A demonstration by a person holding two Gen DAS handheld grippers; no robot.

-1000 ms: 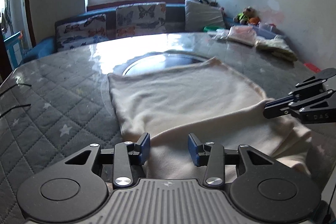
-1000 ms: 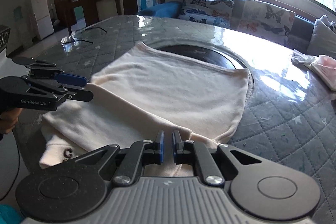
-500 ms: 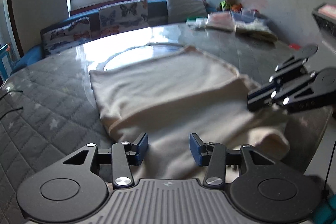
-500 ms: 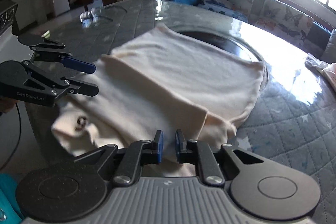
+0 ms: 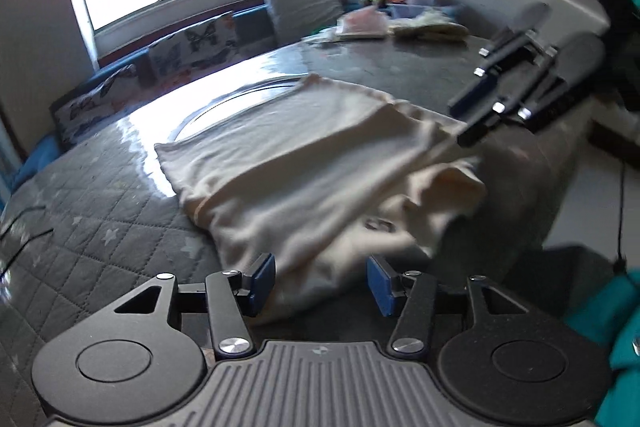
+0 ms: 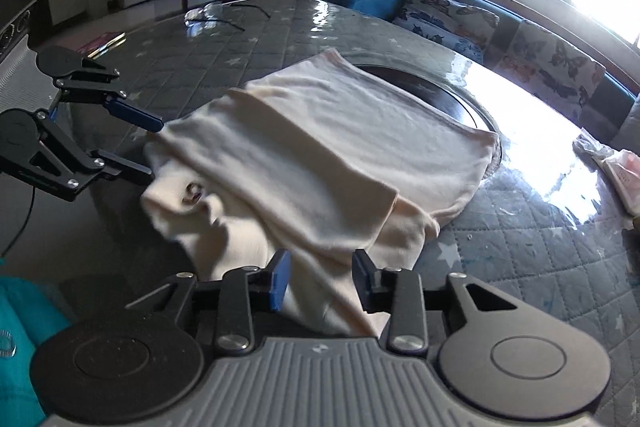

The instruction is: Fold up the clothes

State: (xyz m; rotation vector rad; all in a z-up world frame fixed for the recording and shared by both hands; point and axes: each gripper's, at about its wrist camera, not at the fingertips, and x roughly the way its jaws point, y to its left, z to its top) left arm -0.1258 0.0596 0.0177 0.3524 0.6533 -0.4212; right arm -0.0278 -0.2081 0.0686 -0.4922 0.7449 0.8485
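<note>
A cream garment lies partly folded on the round quilted table, its near end hanging over the table edge; it also shows in the right wrist view. A small dark logo shows on the hanging part. My left gripper is open, its jaws either side of the garment's near left corner. My right gripper is open at the near right corner, with cloth between the jaws. Each gripper shows in the other's view: the left one and the right one.
The grey star-quilted table has a glass lazy Susan under the garment's far end. Folded clothes lie at the far right. A sofa with butterfly cushions stands behind. Glasses lie on the far left.
Both grippers have pulled back toward the table's near edge and tilted. The right gripper, shut before, has opened. The garment's near end has slid over the edge and hangs down.
</note>
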